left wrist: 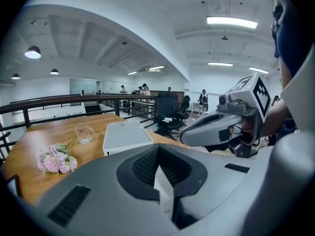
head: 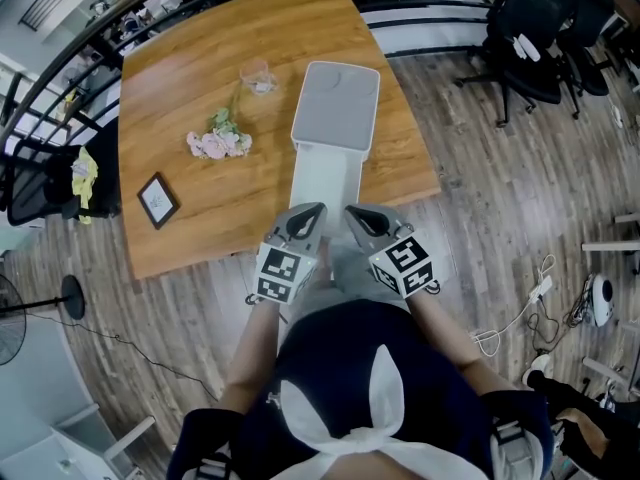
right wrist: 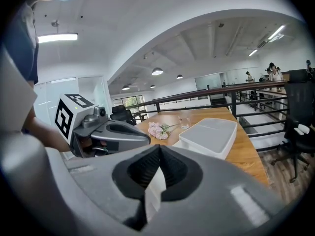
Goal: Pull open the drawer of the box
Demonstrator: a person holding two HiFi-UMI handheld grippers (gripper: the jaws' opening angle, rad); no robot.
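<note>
The box [head: 335, 108] is pale grey-white on a warm brown, wood-grained table [head: 190, 58]. Left of it are pink flowers [head: 218, 144] and a dark-framed picture [head: 158, 200]. The grey left gripper [head: 316, 208] and right gripper [head: 352, 210] carry black-and-white square markers. The floor [head: 500, 188] is grey-brown planks.

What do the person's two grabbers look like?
Both the left gripper and the right gripper are smooth, rounded grey shells with black ribbed pads inside. Each carries a white cube with black square markers. The person wears a dark blue top.
</note>
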